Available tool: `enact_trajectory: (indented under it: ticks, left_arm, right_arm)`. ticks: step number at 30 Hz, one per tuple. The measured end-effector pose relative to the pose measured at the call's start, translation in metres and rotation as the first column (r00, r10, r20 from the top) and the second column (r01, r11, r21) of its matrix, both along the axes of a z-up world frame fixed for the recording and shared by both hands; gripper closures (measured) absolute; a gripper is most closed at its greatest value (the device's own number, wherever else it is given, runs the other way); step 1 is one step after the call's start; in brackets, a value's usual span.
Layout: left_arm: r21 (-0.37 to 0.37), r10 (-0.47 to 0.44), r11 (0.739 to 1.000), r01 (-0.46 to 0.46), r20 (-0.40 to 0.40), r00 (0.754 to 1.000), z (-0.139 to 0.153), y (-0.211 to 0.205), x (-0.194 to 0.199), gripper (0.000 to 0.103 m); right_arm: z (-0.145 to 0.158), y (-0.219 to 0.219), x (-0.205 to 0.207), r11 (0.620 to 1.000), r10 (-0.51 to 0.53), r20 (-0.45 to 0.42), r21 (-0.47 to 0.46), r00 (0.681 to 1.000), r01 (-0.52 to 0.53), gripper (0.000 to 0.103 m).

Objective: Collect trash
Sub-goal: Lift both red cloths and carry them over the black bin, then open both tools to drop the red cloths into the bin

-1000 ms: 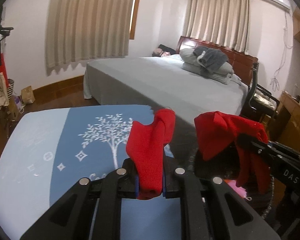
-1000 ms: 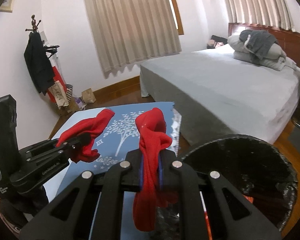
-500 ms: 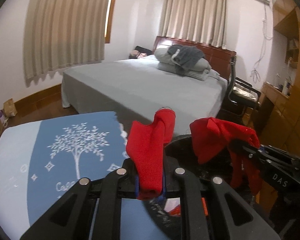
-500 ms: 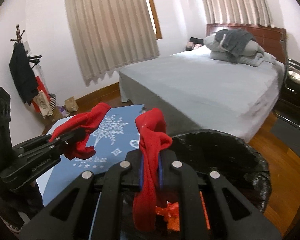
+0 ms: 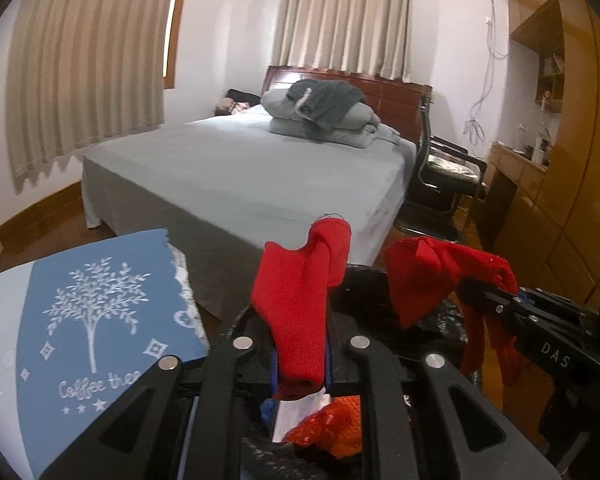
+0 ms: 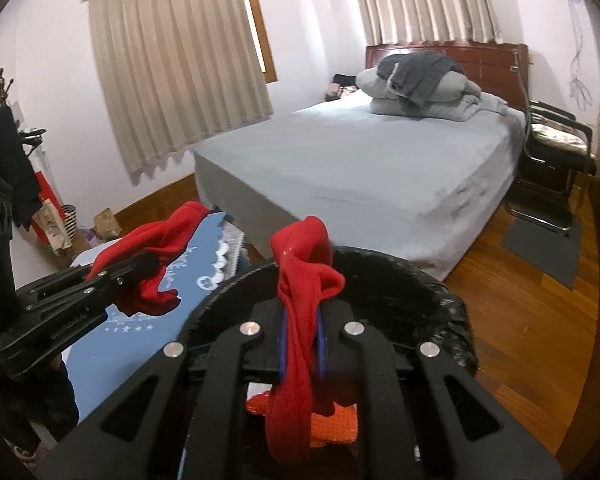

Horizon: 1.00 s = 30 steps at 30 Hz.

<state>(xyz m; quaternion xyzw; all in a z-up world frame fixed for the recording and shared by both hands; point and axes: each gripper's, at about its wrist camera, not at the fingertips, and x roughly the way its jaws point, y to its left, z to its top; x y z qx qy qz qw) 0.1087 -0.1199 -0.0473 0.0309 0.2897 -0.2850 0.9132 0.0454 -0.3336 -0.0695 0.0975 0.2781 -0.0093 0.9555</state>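
Left claw [image 5: 300,364] shut tight on a red cloth [image 5: 300,300], pinched low down, with the free end poking up past the fingertips. Right claw [image 6: 302,344] likewise closed on a second red piece [image 6: 300,280], one end bunched above the pads and the other hanging limp below. Cannot tell whether these are two items or two ends of one. Judging by the droop and folds: soft knit, light, not fragile, not slippery, likely to cling to the pads on release rather than fall cleanly. Best held across a thick bunched fold, as here, not by a thin edge. Both claws tilted forward and down, side by side, level with each other, poised over the mouth of the black-lined bin [image 6: 440,292]. Inside the bin, below the claws, orange scraps [image 6: 336,420] and a bit of white paper [image 5: 300,412]. Just beside the bin, on the left claw's side, a counter [image 5: 4,320] under a blue tree-print cover. Beyond the bin, well apart, a grey bed [image 6: 360,168].
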Motion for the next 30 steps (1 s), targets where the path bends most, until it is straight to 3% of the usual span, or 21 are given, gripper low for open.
enact_trajectory:
  ticks: [15, 30]
  left_arm:
    - [0.018, -0.088, 0.996, 0.089, -0.041, 0.995, -0.027, -0.044, 0.012, 0.088]
    - [0.042, -0.099, 0.994, 0.103, -0.078, 0.992, -0.046, -0.06, 0.027, 0.088]
  right_arm:
    - [-0.026, -0.031, -0.001, 0.998, -0.063, -0.052, -0.009, 0.997, 0.063, 0.093]
    - [-0.05, -0.039, 0.02, 0.998, -0.067, -0.102, 0.004, 0.992, 0.068, 0.093]
